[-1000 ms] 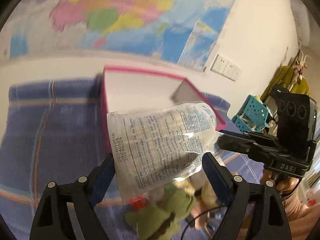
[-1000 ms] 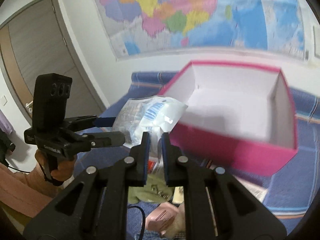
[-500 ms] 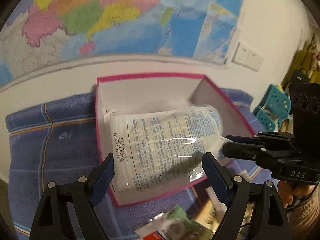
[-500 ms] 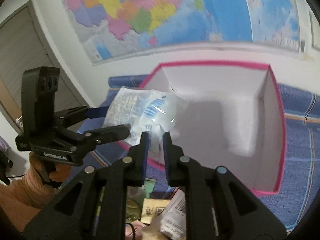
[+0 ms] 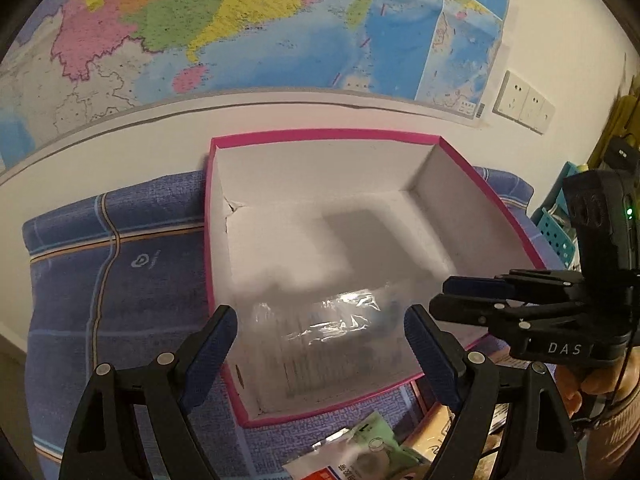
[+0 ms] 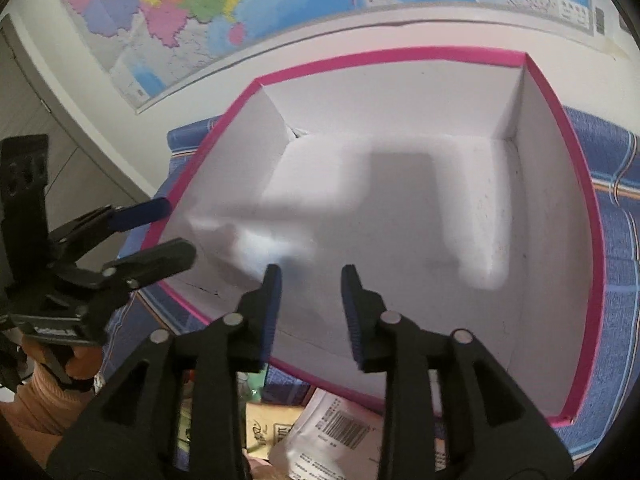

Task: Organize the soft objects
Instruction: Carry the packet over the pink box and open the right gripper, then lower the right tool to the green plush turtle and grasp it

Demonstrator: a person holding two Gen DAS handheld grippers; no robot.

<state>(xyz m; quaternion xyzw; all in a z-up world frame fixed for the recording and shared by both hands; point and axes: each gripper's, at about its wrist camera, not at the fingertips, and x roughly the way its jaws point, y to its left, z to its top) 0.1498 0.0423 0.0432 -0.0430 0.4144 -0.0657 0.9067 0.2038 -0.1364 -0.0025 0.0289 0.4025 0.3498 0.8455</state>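
Note:
A clear plastic bag [image 5: 328, 336] with printed text shows blurred and loose, low inside the pink box [image 5: 400, 134] with white walls. It lies below and between the fingers of my left gripper [image 5: 320, 344], which stand wide open and do not press on it. In the right wrist view the bag [image 6: 252, 244] is a white blur by the box's [image 6: 592, 208] near-left wall, just past my left gripper [image 6: 178, 228]. My right gripper [image 6: 312, 280] hangs over the box floor, its jaws opening with nothing between them. It also shows at the box's right rim as the right gripper [image 5: 452, 296].
The box stands on a blue checked cloth [image 5: 120, 280] against a wall with a map [image 5: 240, 20] and sockets [image 5: 524, 106]. Loose packets [image 5: 372, 448] and a barcoded white packet [image 6: 332, 436] lie in front of the box. A teal basket [image 5: 556, 232] is at the right.
My right gripper's jaws have parted and let go of the bag's corner. The bag has dropped from between my left fingers down into the box. Both grippers have moved over the box.

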